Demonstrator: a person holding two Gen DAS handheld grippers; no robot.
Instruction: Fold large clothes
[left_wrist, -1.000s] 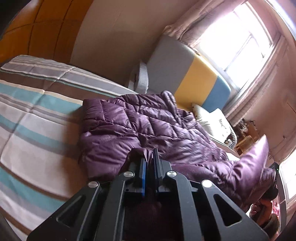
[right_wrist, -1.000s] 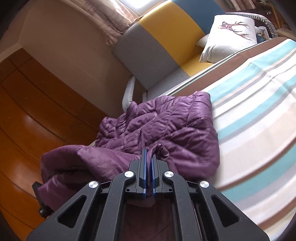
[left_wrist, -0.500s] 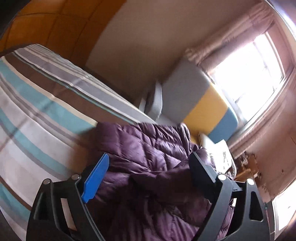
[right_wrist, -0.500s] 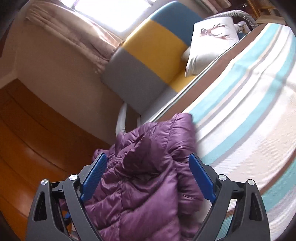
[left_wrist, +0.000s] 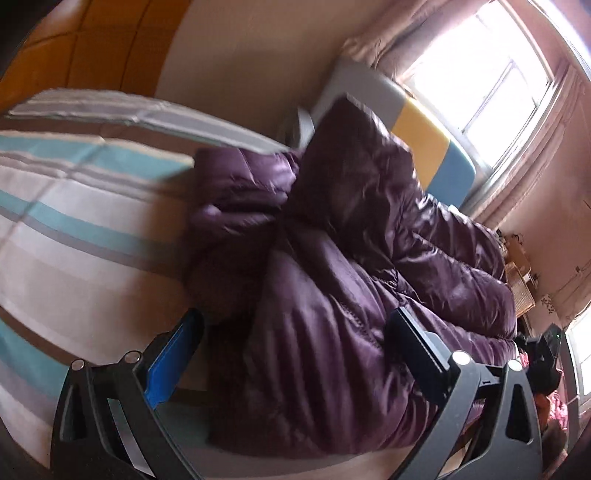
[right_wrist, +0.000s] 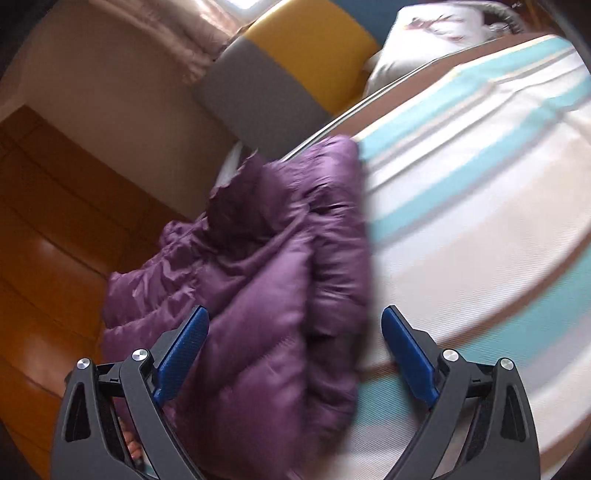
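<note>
Both claws — left gripper (left_wrist: 295, 354) and right gripper (right_wrist: 295, 354) — are gaping wide, grasping nothing; purple puffer jacket (left_wrist: 351, 258) is lying bunched on the striped bed (left_wrist: 74, 221) — between their fingers.

Left wrist view: low and close over the purple jacket (left_wrist: 332, 295), facing along the striped bed (left_wrist: 74, 240) toward the colour-block sofa (left_wrist: 424, 140) under the window (left_wrist: 491, 74).
Right wrist view: close above the jacket's (right_wrist: 266, 295) other side, also facing the sofa (right_wrist: 288, 70).
Shared: jacket, bed, sofa.
</note>
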